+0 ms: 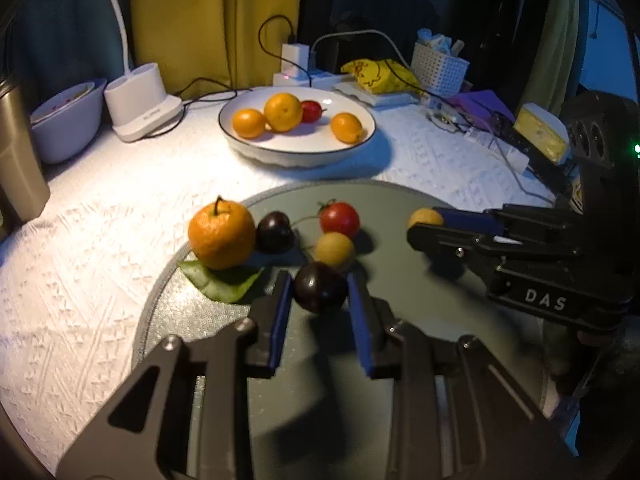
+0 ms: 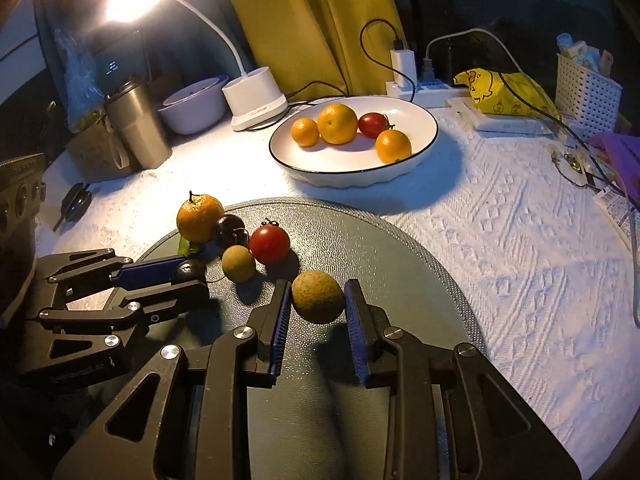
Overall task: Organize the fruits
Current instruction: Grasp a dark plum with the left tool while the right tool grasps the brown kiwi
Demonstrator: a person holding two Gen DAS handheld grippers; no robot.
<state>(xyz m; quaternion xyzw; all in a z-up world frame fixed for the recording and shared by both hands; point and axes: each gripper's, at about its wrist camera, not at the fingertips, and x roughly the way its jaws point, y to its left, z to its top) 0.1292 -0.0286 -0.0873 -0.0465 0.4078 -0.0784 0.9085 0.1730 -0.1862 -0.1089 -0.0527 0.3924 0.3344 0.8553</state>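
The left gripper (image 1: 318, 292) is clamped on a dark cherry tomato (image 1: 320, 287) and the right gripper (image 2: 317, 299) on a yellow-brown fruit (image 2: 318, 297), both just above the grey mat (image 2: 380, 248), likely bound for the white plate (image 2: 416, 148) holding sorted fruit.

A steel tumbler (image 2: 138, 128), lamp base (image 2: 256, 96), white basket (image 2: 586, 88) and yellow bag (image 2: 504, 94) stand behind.

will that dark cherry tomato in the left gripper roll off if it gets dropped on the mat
Probably: the dark cherry tomato is round and smooth, and the grey mat looks flat. Its skin likely bruises or splits if the left gripper squeezes harder.
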